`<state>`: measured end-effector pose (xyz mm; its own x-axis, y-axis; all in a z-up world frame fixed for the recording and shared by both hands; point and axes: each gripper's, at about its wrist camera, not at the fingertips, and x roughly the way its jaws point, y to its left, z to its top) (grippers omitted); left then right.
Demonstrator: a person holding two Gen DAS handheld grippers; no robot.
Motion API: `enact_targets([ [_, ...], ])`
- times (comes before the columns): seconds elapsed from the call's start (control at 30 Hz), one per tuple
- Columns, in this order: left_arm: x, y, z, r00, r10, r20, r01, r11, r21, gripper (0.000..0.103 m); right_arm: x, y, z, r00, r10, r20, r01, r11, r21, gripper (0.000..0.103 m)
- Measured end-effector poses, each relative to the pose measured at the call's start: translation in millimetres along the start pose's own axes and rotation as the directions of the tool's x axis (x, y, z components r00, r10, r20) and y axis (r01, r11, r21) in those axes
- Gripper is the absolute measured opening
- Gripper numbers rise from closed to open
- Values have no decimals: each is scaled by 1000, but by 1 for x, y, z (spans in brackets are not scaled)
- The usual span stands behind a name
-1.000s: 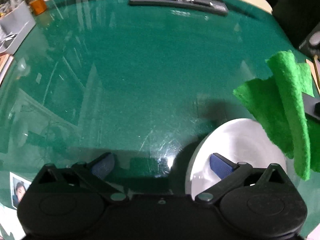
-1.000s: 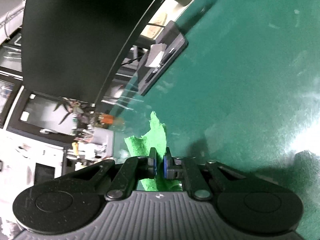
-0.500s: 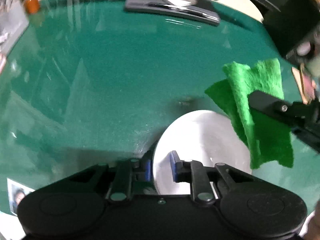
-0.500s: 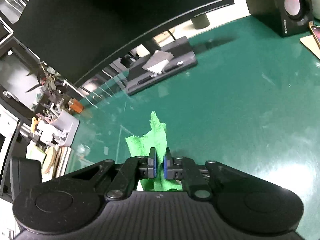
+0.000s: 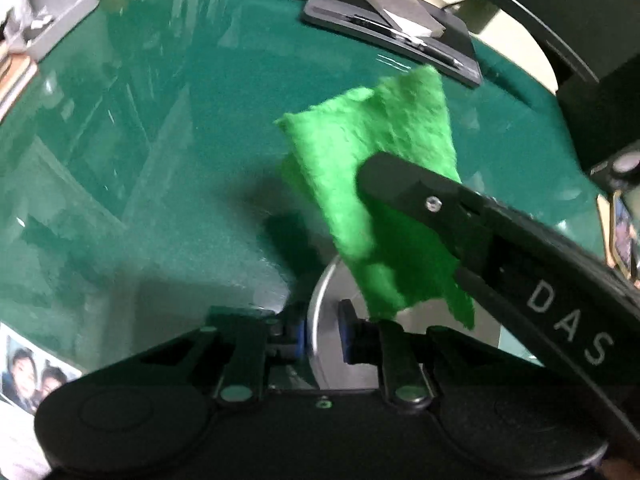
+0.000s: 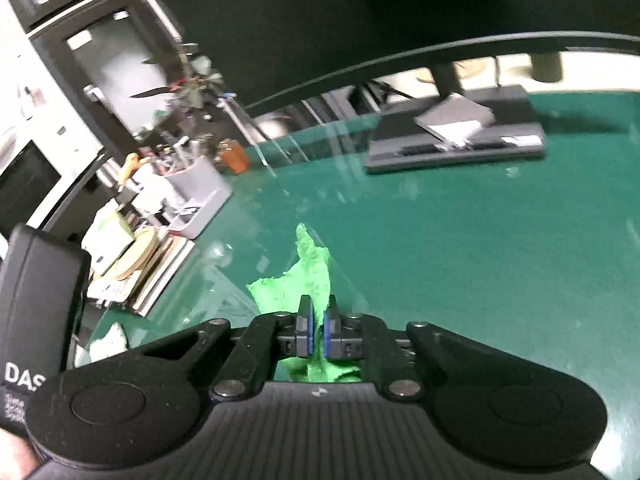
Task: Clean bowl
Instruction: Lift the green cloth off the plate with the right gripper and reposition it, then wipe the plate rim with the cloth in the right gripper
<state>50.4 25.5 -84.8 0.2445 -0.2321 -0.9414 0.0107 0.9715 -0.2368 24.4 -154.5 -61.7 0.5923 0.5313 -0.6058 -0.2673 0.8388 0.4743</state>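
L gripper (image 5: 322, 336): jaws closing, pads on either side of bowl (image 5: 432, 328) rim, gripping it at near edge of green table (image 5: 160, 160). Bowl white, mostly hidden under cloth (image 5: 376, 200). R gripper (image 6: 317, 330): clamped tight on green cloth, which hangs just above the bowl; contact w/ bowl can't tell. Far side: black stand (image 5: 400, 36), grey organiser (image 6: 192, 204) far left.

One white round bowl (image 5: 340, 308). One bright green fuzzy cloth (image 5: 372, 184). Two black two-finger grippers: left (image 5: 322, 334), right (image 6: 316, 330). One dark flat monitor base (image 6: 456, 144). One grey desk organiser (image 6: 192, 200). One orange jar (image 6: 236, 158).
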Motion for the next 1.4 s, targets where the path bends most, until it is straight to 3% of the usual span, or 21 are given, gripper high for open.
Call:
enact_targets([
  [0.07, -1, 5, 0, 1000, -18, -13, 18, 1000, -18, 16, -5, -4, -1, 999, -37, 12, 37, 999, -19, 4],
  [0.13, 0, 7, 2, 999, -32, -19, 31, 999, -19, 16, -7, -17, -3, 989, -148, 10, 148, 988, -51, 4],
  [0.23, 1, 8, 2, 999, -37, -16, 37, 999, 1, 16, -10, -24, -5, 991, -136, 4, 136, 991, 11, 4],
  [0.4, 2, 18, -2, 995, -93, -22, 92, 995, -36, 16, 2, -9, -4, 999, -22, -26, 23, 999, 30, 3],
  [0.47, 1, 18, -3, 995, -93, -21, 93, 995, -34, 16, 4, -9, -6, 999, -26, -32, 27, 999, 24, 3],
  [0.57, 2, 18, -3, 995, -99, -18, 98, 995, -31, 17, -5, -13, -10, 995, -103, -10, 103, 994, -36, 3],
  [0.7, 0, 19, -5, 995, -104, -11, 103, 994, -25, 17, -21, -27, -13, 982, -187, -22, 187, 982, -25, 4],
  [0.9, 0, 16, -6, 995, -99, -7, 99, 995, 11, 16, -4, -7, -11, 989, -148, 0, 147, 982, -115, 4],
  [0.97, 0, 16, -5, 995, -99, -4, 99, 995, 14, 16, 2, 1, -14, 989, -149, 4, 148, 972, -185, 4],
  [1.1, 1, 17, -4, 994, -108, 4, 108, 994, 8, 17, -11, -14, -19, 961, -276, 12, 271, 937, -221, 4],
  [1.13, 1, 17, -4, 994, -109, 6, 109, 994, 8, 17, -20, -23, -19, 935, -355, 14, 349, 910, -225, 4],
  [1.17, 1, 17, -5, 994, -108, 8, 108, 994, 9, 17, -23, -24, -19, 929, -369, 20, 364, 904, -225, 4],
  [1.2, 0, 17, -6, 994, -106, 10, 106, 994, 10, 17, -41, -24, -14, 911, -401, 97, 413, 886, -212, 4],
  [1.27, 0, 15, -6, 995, -98, 11, 98, 995, 19, 17, -50, -18, -10, 895, -420, 154, 445, 869, -218, 4],
  [1.3, 0, 14, -5, 995, -96, 11, 95, 995, 21, 17, -53, -13, -8, 894, -414, 171, 445, 863, -237, 4],
  [1.37, 1, 15, -4, 995, -98, 8, 98, 995, 22, 17, -35, 3, -15, 916, -381, 123, 399, 841, -366, 4],
  [1.4, 1, 15, -4, 995, -99, 7, 99, 995, 22, 17, -30, 5, -18, 928, -359, 101, 370, 851, -373, 4],
])
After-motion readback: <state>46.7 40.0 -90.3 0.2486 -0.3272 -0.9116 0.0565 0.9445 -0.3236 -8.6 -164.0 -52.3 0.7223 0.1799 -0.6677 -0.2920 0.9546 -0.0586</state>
